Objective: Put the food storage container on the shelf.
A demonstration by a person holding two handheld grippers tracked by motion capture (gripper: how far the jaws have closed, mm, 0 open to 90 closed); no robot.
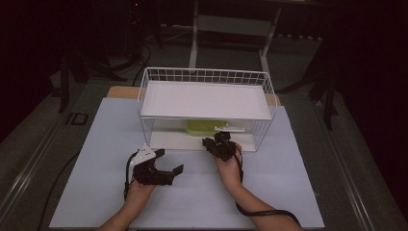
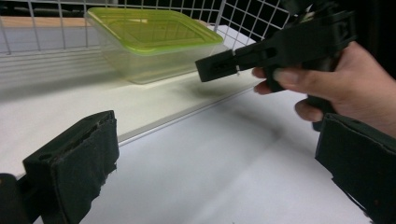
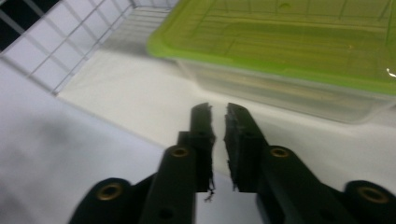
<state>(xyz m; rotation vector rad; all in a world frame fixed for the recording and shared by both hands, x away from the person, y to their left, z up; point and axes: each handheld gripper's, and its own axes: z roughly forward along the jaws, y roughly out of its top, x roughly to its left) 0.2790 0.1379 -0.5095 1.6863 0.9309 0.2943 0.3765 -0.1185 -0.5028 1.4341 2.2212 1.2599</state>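
green-lidded clear box (image 1: 202, 127) sits on the lower shelf of the white wire rack (image 1: 207, 76) on my desk (image 1: 96, 139). my right tongs (image 1: 217, 143), nearly closed and empty, point at it; my left tongs (image 1: 169, 161) gape wide beside them.
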